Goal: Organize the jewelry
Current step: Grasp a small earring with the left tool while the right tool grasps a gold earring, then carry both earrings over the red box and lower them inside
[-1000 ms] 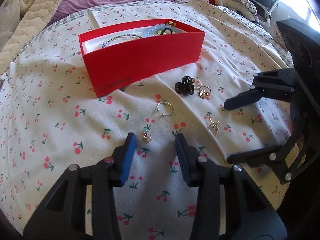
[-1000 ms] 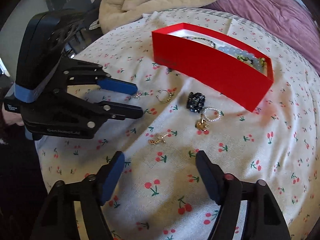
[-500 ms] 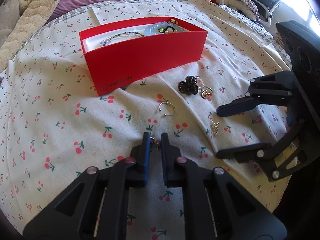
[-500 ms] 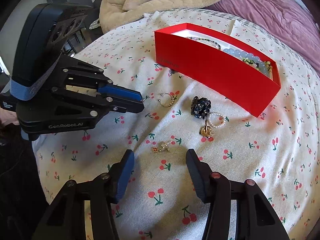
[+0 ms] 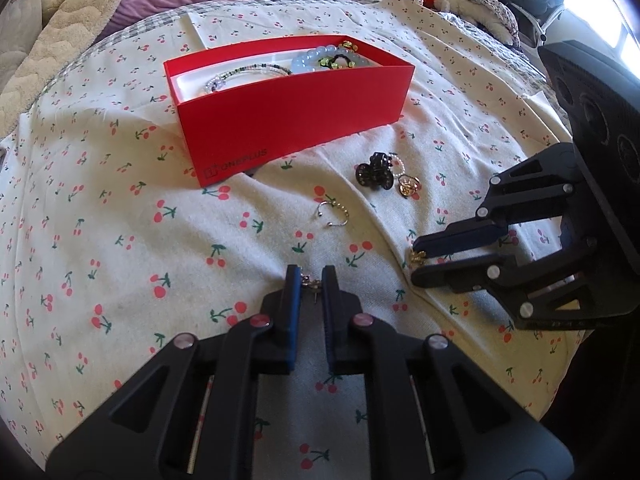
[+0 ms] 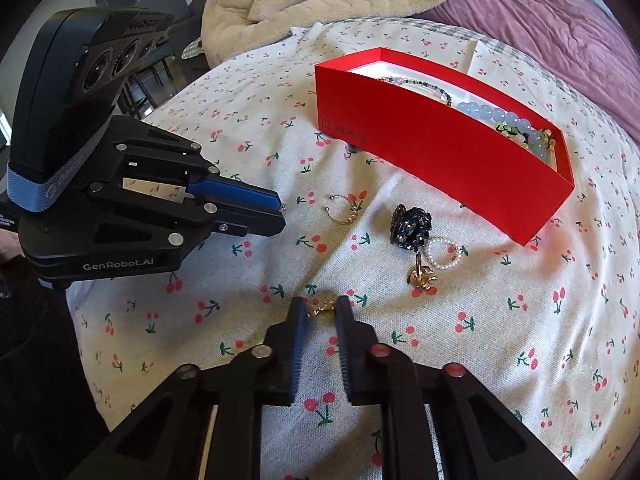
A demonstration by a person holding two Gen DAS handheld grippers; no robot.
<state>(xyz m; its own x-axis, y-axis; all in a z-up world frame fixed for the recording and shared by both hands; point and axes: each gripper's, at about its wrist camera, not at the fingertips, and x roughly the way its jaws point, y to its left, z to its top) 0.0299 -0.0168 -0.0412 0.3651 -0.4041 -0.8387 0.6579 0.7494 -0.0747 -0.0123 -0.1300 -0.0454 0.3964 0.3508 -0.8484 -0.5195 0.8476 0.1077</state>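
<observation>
Item: two small earrings on a cherry-print bedspread [image 5: 120,240], at 6 o'clock of the red box [image 5: 296,120].

Left gripper [image 5: 311,280]: jaws pinching a pearl-drop earring [image 5: 310,281].

Right gripper [image 6: 323,309]: jaws closing on a gold earring [image 6: 322,307] between them.

Handling, as judged: featherweight, stiff, slippery, easily bent; grip the body, not the hook. Loose chain ring [image 5: 332,216] sits at 12 o'clock of the left jaws.

Ahead of you on the bed [image 5: 100,240], the box [image 5: 296,120] holds bracelets [image 5: 248,74]. Before it lie a hair clip [image 5: 374,176], a bead ring [image 6: 442,254] touching it, and a hoop [image 5: 332,216] to their left.
</observation>
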